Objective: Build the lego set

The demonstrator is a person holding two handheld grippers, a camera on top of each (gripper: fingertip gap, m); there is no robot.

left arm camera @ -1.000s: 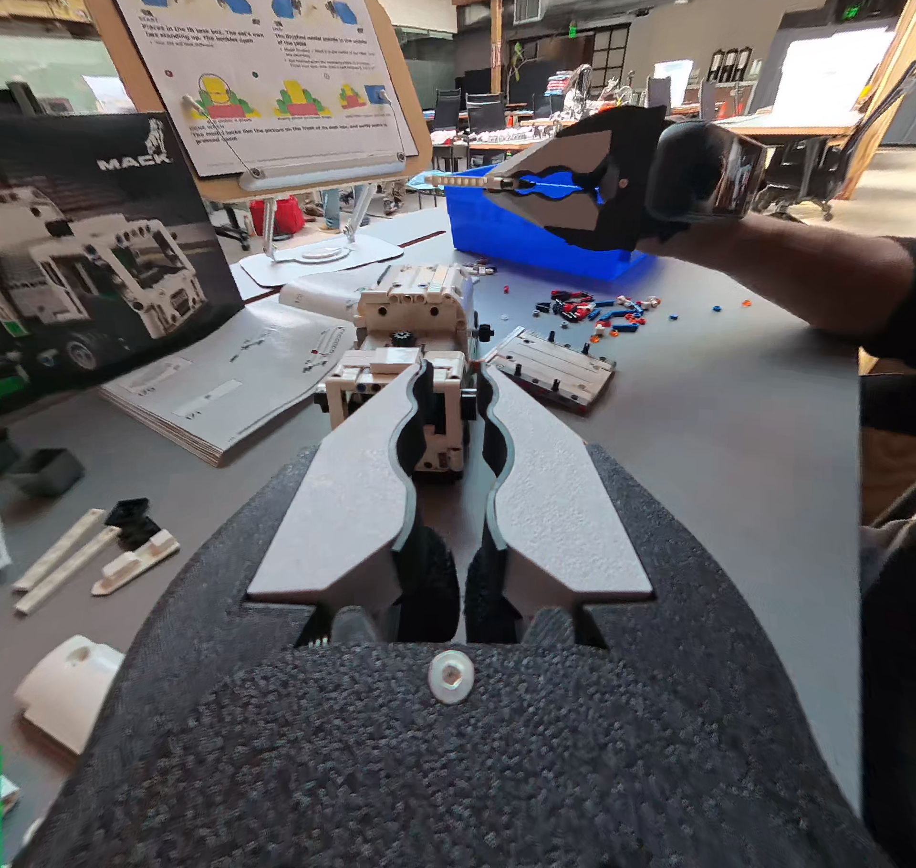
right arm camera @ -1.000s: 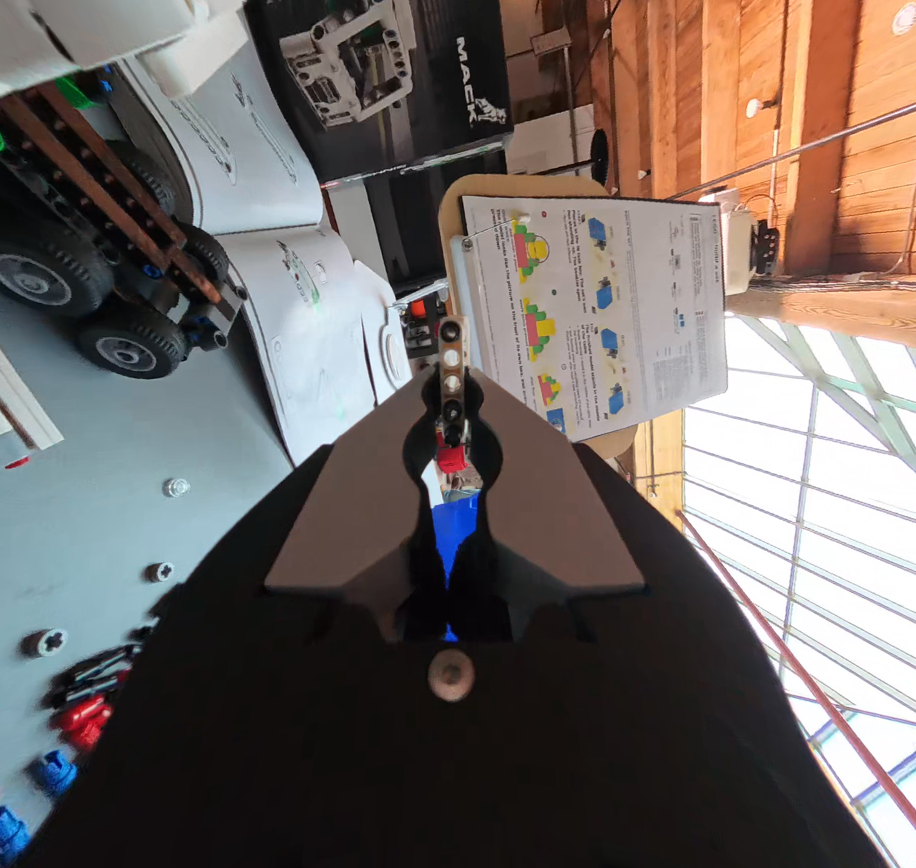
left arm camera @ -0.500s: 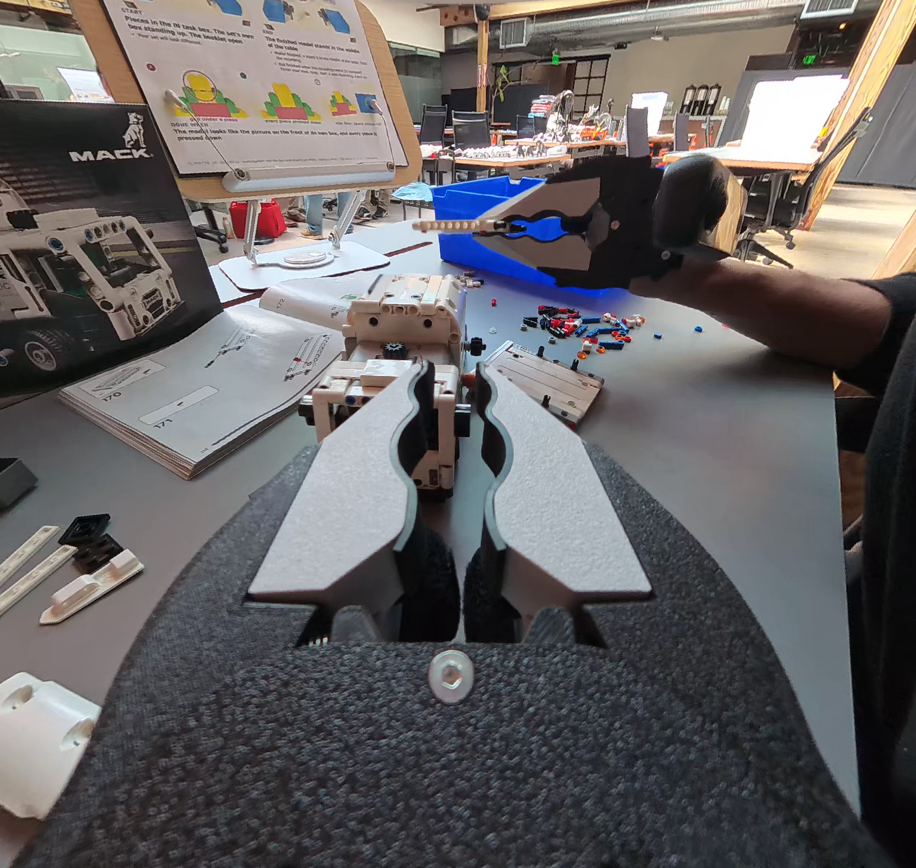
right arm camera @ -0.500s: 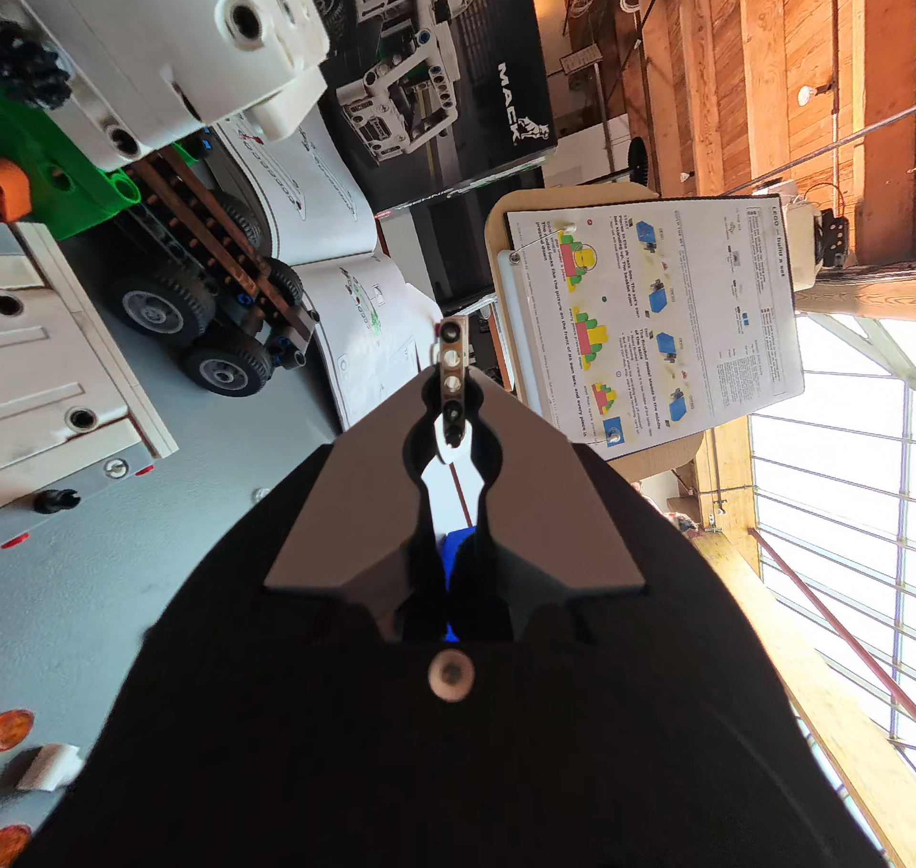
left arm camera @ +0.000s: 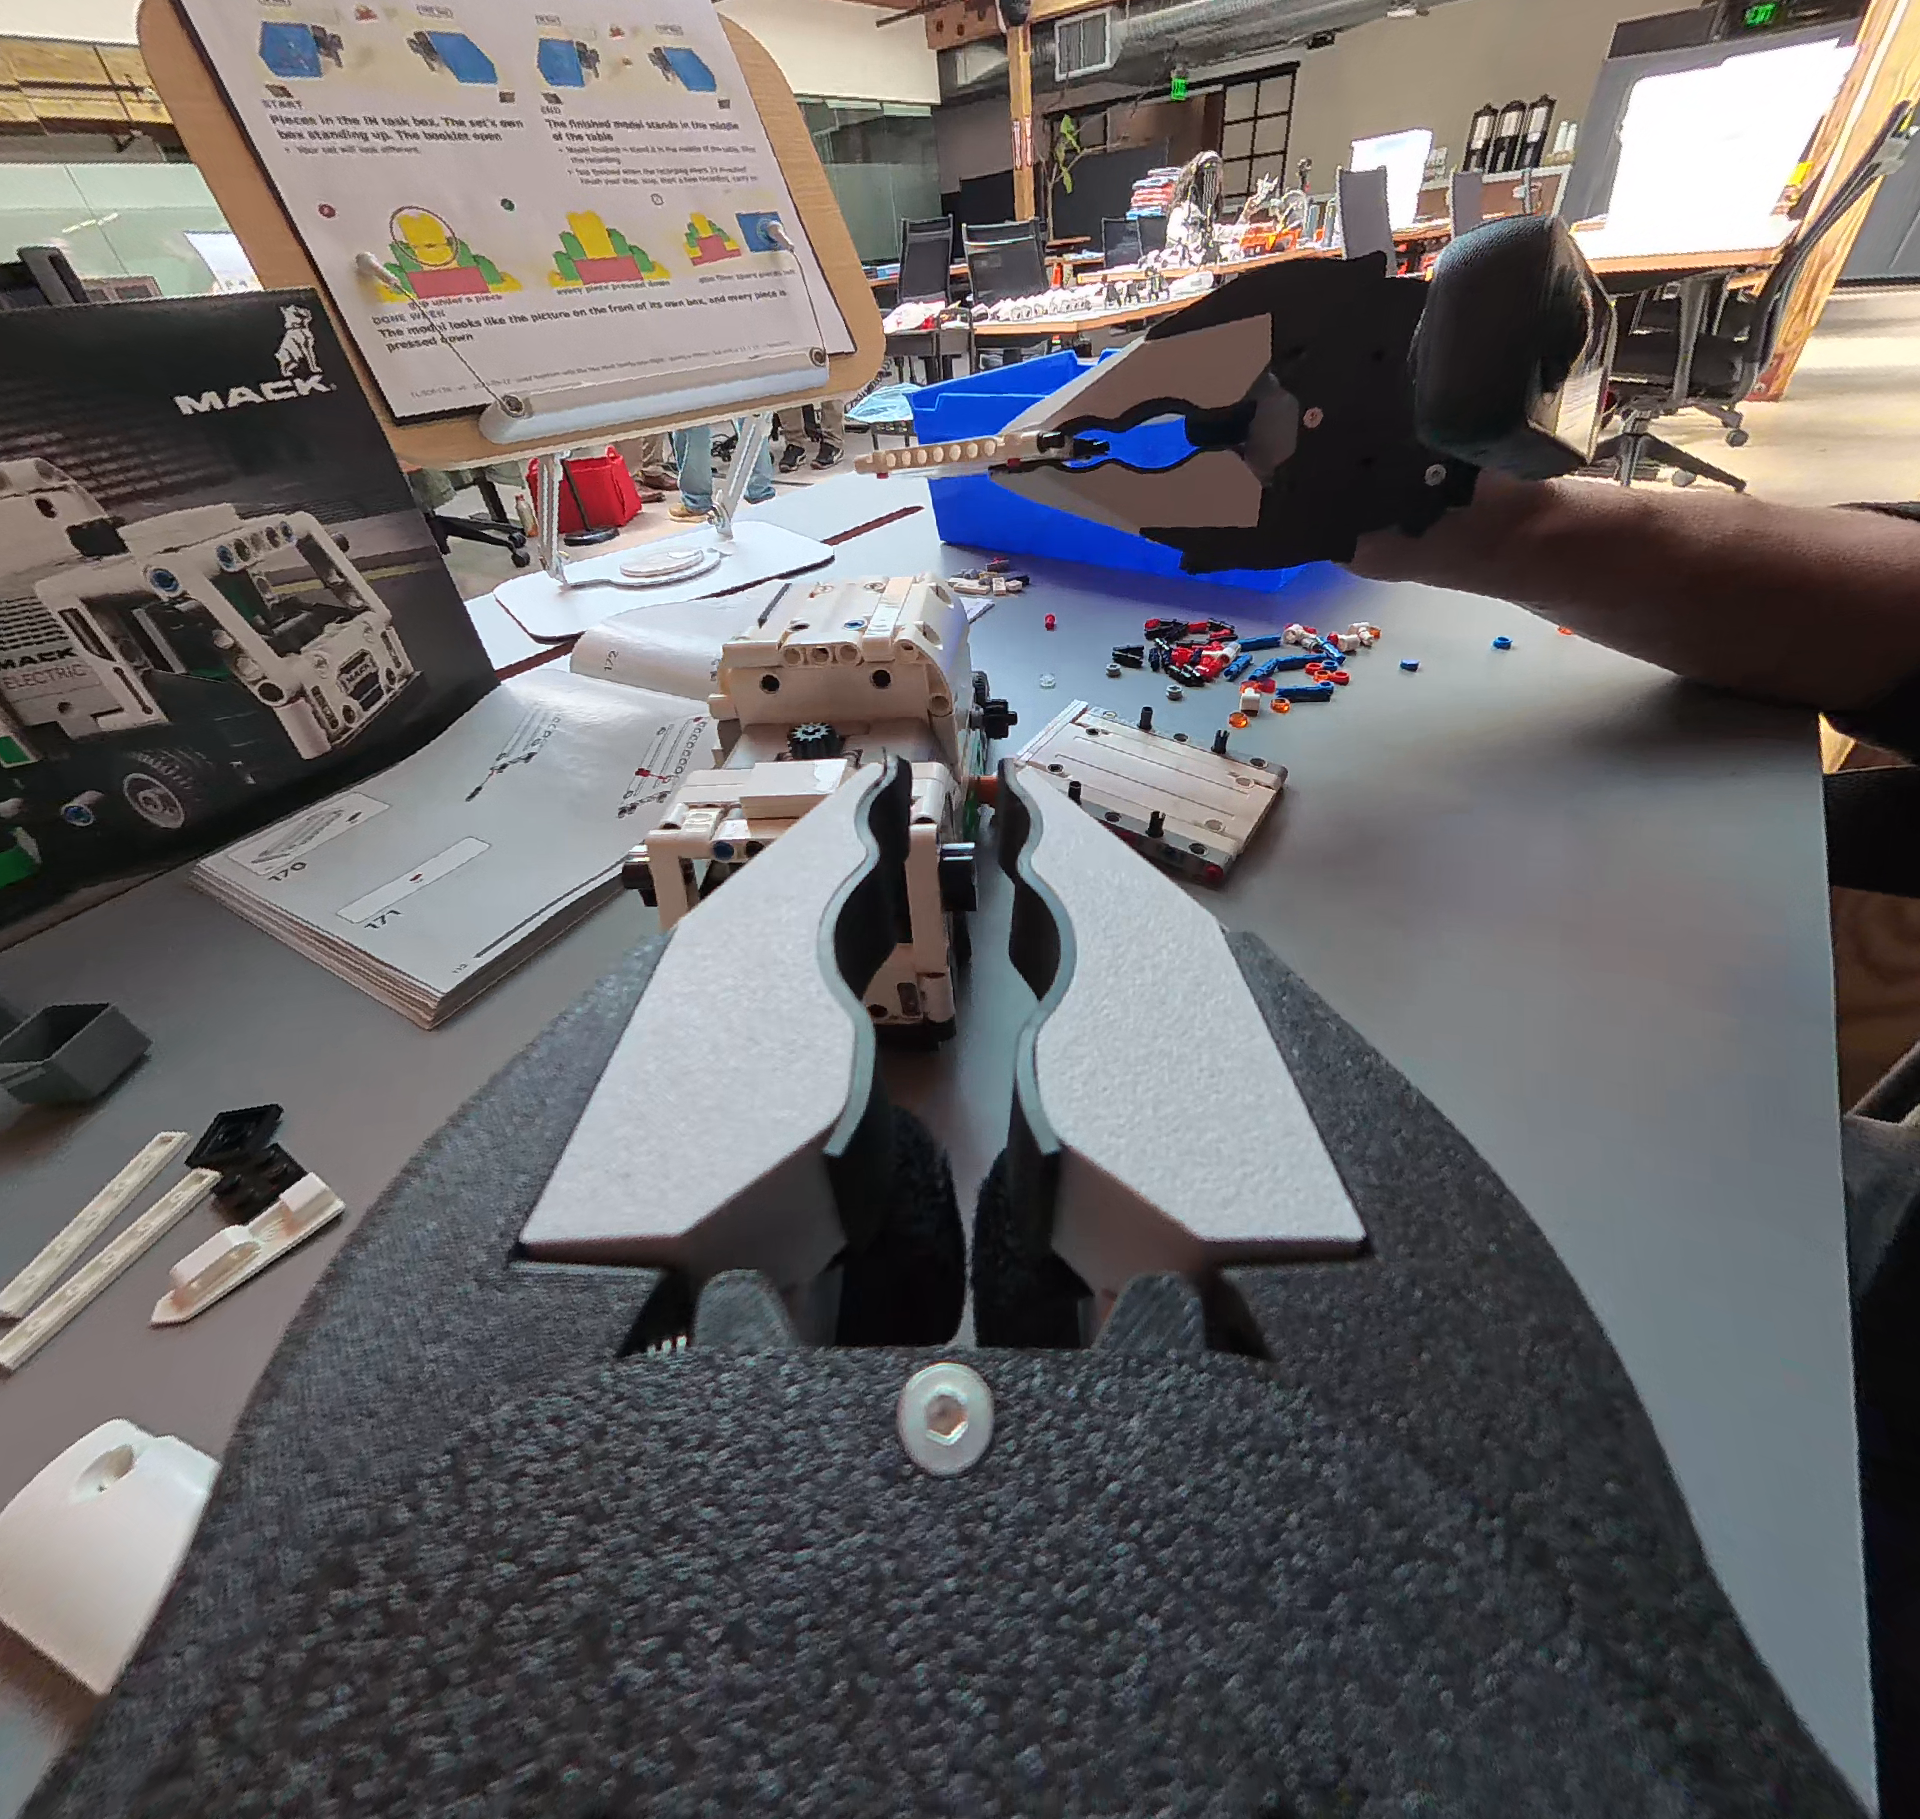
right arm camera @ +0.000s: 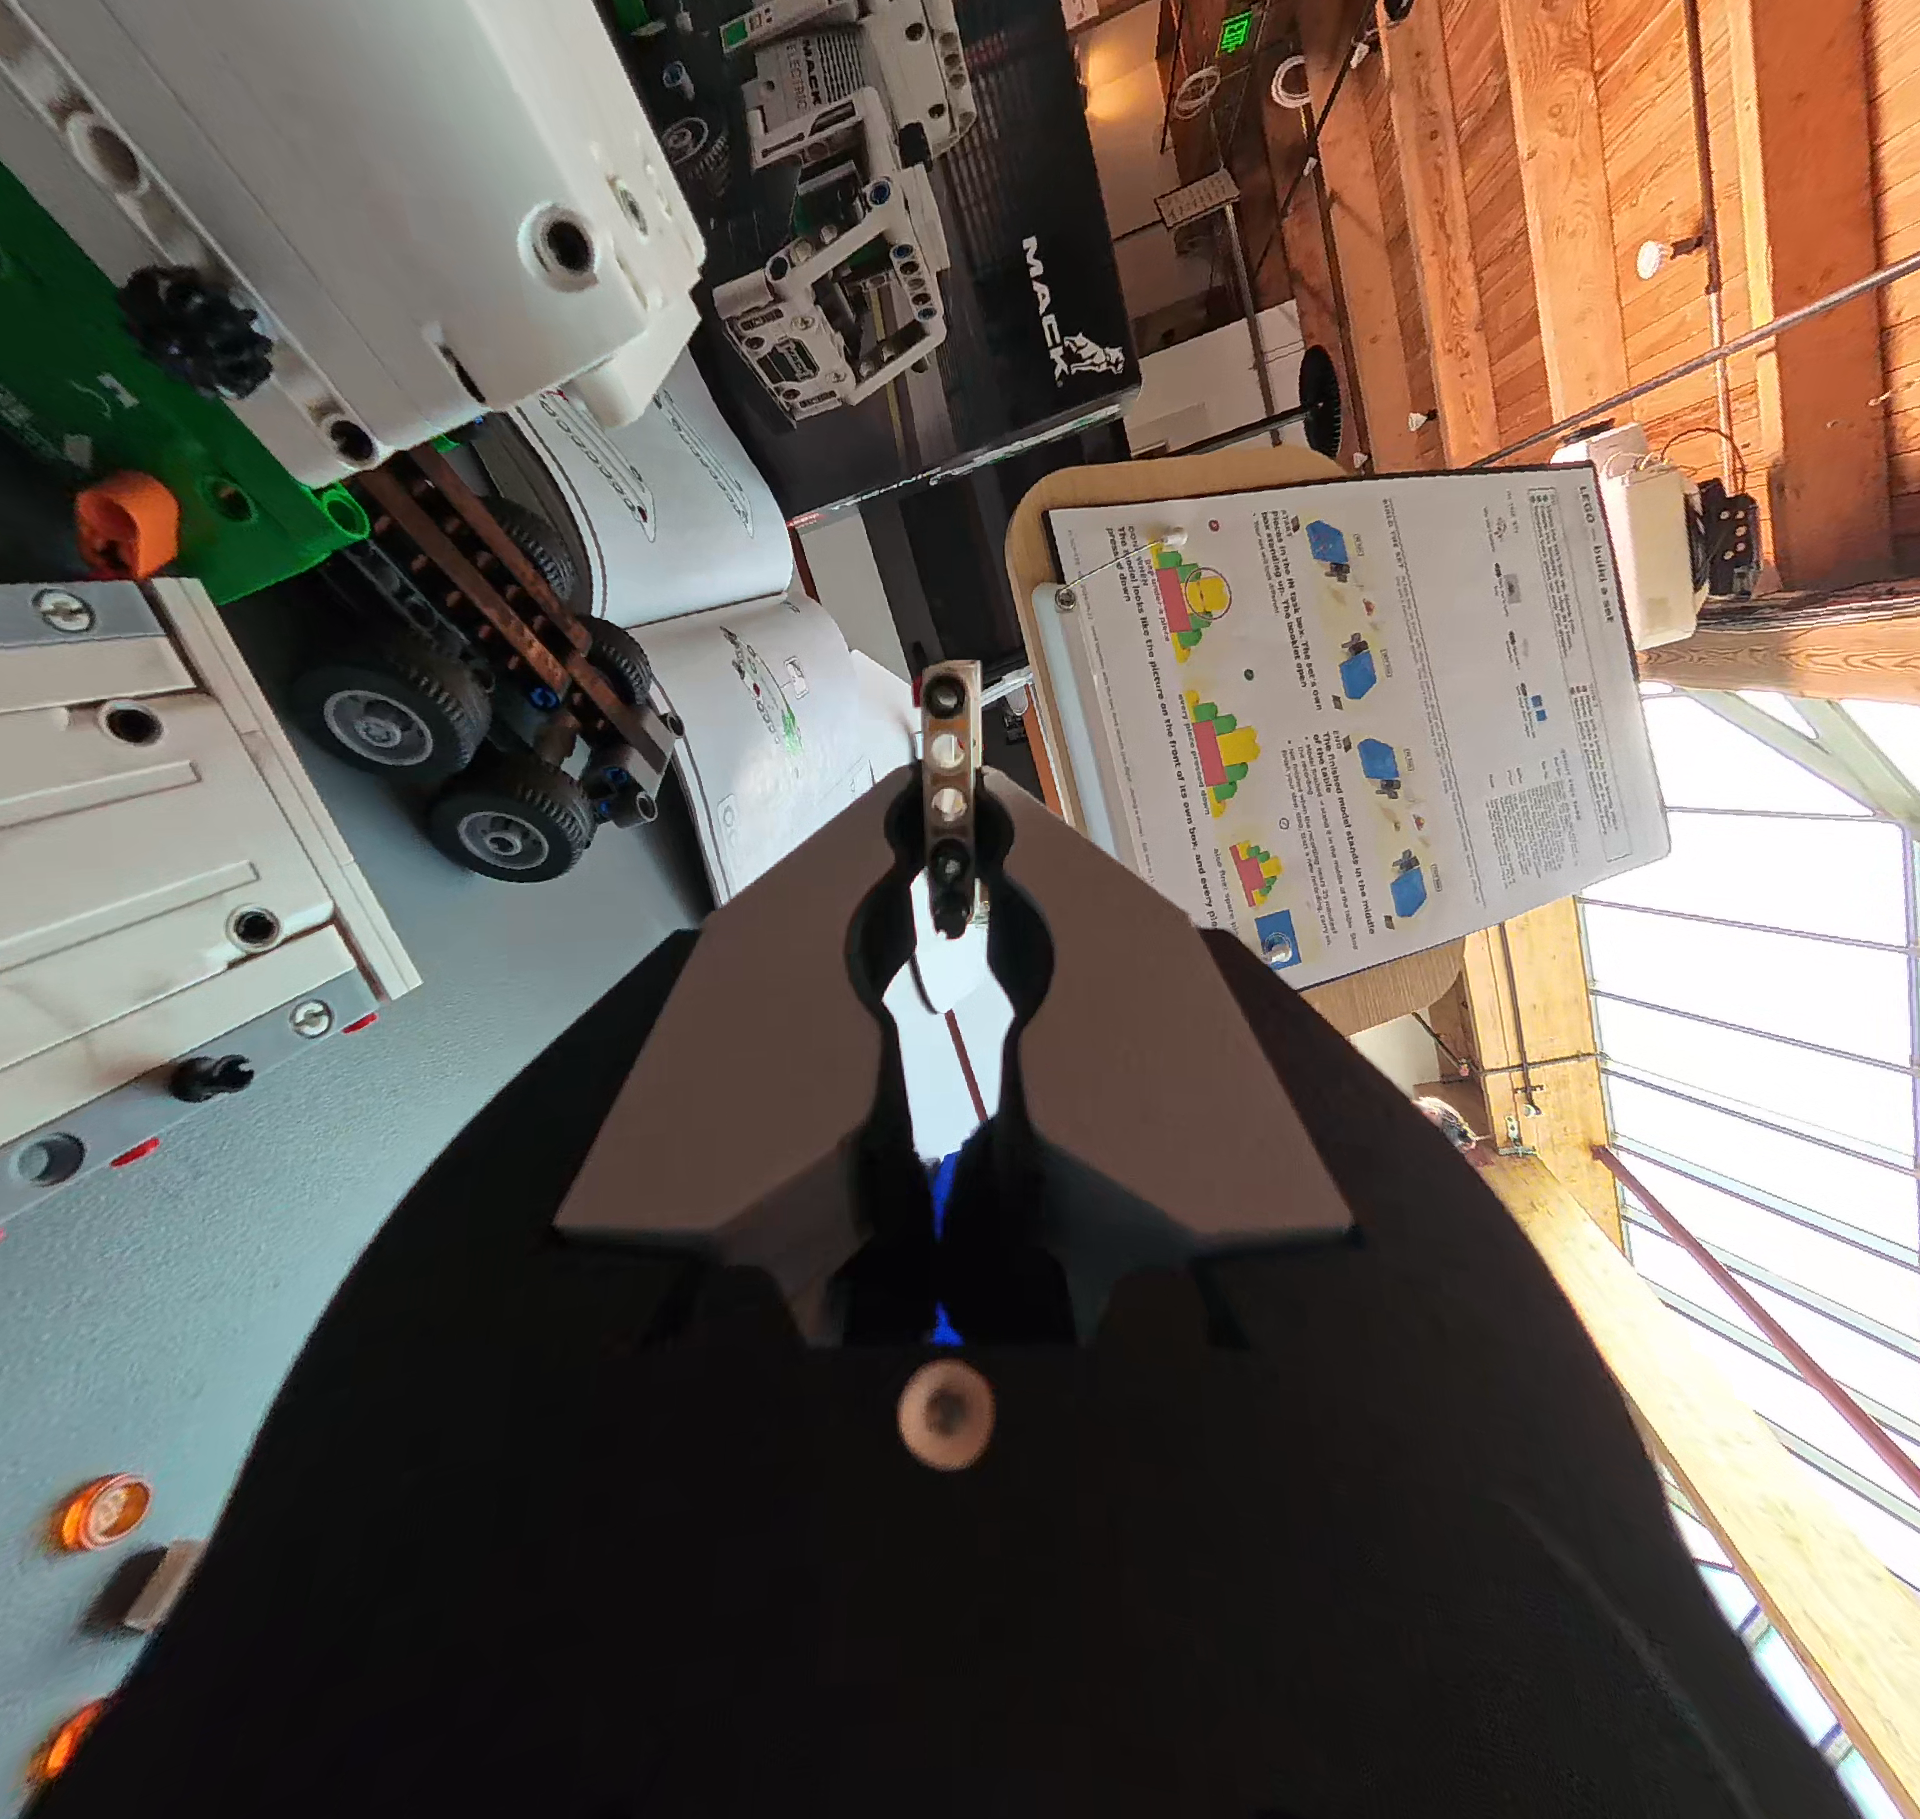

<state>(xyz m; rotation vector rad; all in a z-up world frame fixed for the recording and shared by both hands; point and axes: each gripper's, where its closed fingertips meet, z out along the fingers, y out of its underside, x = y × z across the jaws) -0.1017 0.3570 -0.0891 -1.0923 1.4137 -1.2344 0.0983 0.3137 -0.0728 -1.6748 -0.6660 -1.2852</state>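
Observation:
A white toy-brick truck model (left arm camera: 842, 668) stands on the grey table (left arm camera: 1455, 938). My left gripper (left arm camera: 951, 782) is shut on the model's near end, with the white part pinched between the pads. My right gripper (right arm camera: 951, 803) is shut on a thin pale beam with holes (right arm camera: 951, 730) that sticks out past the fingertips. In the left wrist view the right gripper (left arm camera: 1039, 439) holds that beam (left arm camera: 935, 455) level in the air, above and behind the model. The model's white body (right arm camera: 364, 159) and wheels (right arm camera: 395, 720) show at the left of the right wrist view.
A blue bin (left arm camera: 997, 512) stands behind a scatter of small coloured pieces (left arm camera: 1247, 657). A white ribbed panel (left arm camera: 1153, 787) lies right of the model. An open booklet (left arm camera: 447, 834), a black box (left arm camera: 187, 574) and a sheet on a stand (left arm camera: 499, 159) are at left. White strips (left arm camera: 104, 1239) lie near.
My right gripper has come lower and closer to the truck model with the beam still in it. My left gripper has kept its hold on the model, which has not shifted.

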